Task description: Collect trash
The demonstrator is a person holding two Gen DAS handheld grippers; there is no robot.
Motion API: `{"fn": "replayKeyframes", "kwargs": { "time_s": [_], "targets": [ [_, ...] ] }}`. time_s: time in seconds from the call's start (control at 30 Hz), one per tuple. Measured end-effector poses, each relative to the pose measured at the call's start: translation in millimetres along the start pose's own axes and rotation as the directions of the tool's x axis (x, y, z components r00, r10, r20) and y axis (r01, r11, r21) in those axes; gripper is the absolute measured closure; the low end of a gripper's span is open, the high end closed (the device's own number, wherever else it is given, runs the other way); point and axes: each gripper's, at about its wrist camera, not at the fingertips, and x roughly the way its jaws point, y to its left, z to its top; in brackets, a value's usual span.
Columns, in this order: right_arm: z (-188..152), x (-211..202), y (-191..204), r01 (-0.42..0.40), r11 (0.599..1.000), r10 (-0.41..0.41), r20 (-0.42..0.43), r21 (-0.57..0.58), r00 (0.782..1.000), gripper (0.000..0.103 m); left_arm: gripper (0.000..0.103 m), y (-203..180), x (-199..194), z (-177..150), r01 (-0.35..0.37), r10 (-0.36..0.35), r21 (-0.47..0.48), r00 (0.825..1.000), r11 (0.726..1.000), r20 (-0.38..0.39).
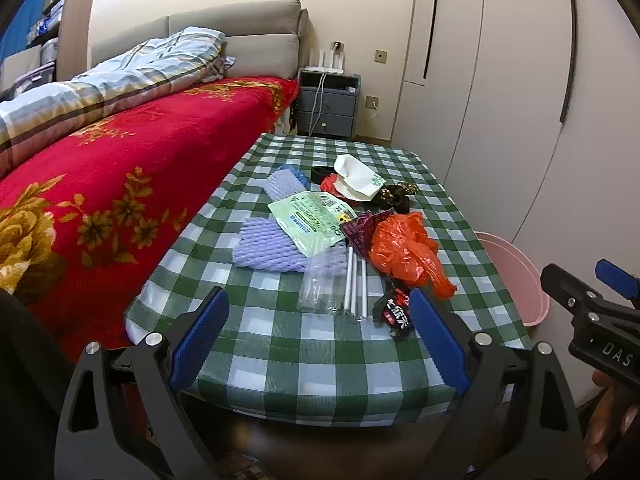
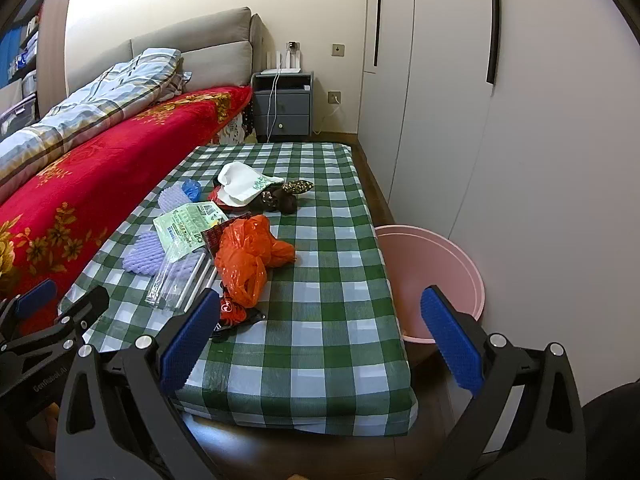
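Observation:
Trash lies on a green checked table (image 1: 304, 364) (image 2: 320, 344): an orange plastic bag (image 1: 404, 252) (image 2: 248, 256), a green packet (image 1: 308, 220) (image 2: 186, 226), purple foam nets (image 1: 268, 248) (image 2: 142, 258), a clear wrapper with white straws (image 1: 320, 284) (image 2: 172, 284), a black-red snack wrapper (image 1: 394, 312) (image 2: 234, 312), a white paper cup (image 1: 356, 178) (image 2: 242, 184). A pink bin (image 2: 436, 276) (image 1: 516, 276) stands right of the table. My left gripper (image 1: 320, 336) is open and empty before the near edge. My right gripper (image 2: 320, 340) is open and empty, also seen in the left wrist view (image 1: 588, 292).
A bed with a red flowered blanket (image 1: 120, 184) (image 2: 80, 184) runs along the table's left side. A grey nightstand (image 1: 328, 100) (image 2: 282, 106) stands at the back. White wardrobe doors (image 1: 500, 80) (image 2: 500, 120) line the right.

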Motion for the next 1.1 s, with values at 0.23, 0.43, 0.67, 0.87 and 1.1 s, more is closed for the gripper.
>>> {"fn": "replayKeyframes", "kwargs": {
  "time_s": [0.23, 0.43, 0.67, 0.87, 1.1],
  "targets": [
    [-0.4, -3.0, 1.4, -0.002, 1.000, 0.002, 0.010, -0.007, 1.000, 0.005, 0.015, -0.9, -1.8, -0.6, 0.015, -0.015, -0.002, 1.000, 1.000, 0.001],
    [0.7, -4.3, 1.7, -0.004, 1.000, 0.004, 0.019, -0.009, 1.000, 0.005, 0.015, -1.7, -3.8, 1.2, 0.019, -0.019, 0.001, 1.000, 1.000, 0.011],
    [0.5, -5.4, 2.6, -0.002, 1.000, 0.003, 0.024, -0.007, 1.000, 0.005, 0.015, -2.9, -3.8, 1.7, 0.020, -0.020, 0.001, 1.000, 1.000, 0.009],
    [0.6, -5.2, 2.5, -0.003, 1.000, 0.003, 0.024, -0.007, 1.000, 0.005, 0.015, -3.6, -3.8, 2.0, 0.020, -0.020, 0.002, 1.000, 1.000, 0.008],
    [0.7, -5.4, 2.5, -0.003, 1.000, 0.003, 0.025, -0.005, 1.000, 0.005, 0.015, -6.1, -3.9, 3.3, 0.021, -0.021, 0.004, 1.000, 1.000, 0.008]
  ]
}}
